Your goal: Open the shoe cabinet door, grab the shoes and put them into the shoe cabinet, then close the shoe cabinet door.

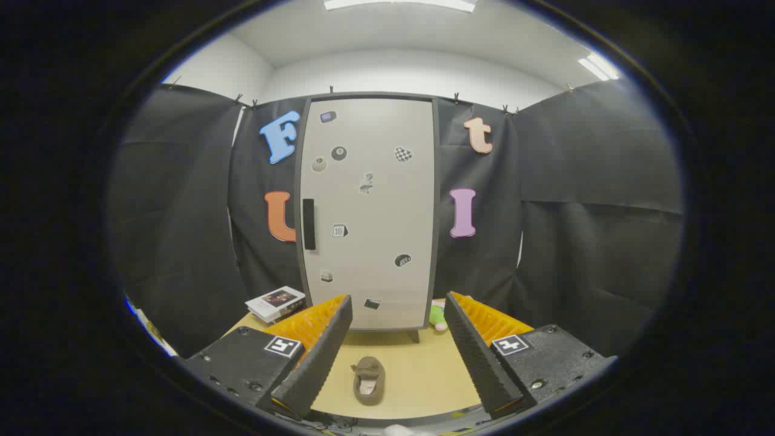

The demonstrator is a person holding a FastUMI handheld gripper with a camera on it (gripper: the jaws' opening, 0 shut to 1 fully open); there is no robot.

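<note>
Step one not yet begun: shoe cabinet door (369,212) closed, flush across the front of the cabinet at frame centre, decorated with small stickers. Claw (396,351) open, fingers spread wide and holding nothing, low in the frame and well back from the cabinet.

Door handle (309,224) is a dark vertical bar on the door's left edge, about mid-height. Hinges judged to be on the right side, so the door should swing out from the left.

Shoe (369,379), a brown slipper, lies on the table (424,375) between the fingers, lower centre of frame, opening up, toe toward the cabinet. One shoe seen; cannot tell whether there is a second.

Next move, as judged: lift the claw over the slipper and up-left to the handle, then close on the bar or hook it and pull outward. Slipper lies in front of the door; swing may need watching.

Surface: light wood-tone table. Stack of books (275,304) at left of the cabinet base; green and pink soft toy (437,316) at right, partly hidden behind the right finger.

Room: black cloth walls, white ceiling, strip lights (596,66) at upper right and top.
</note>
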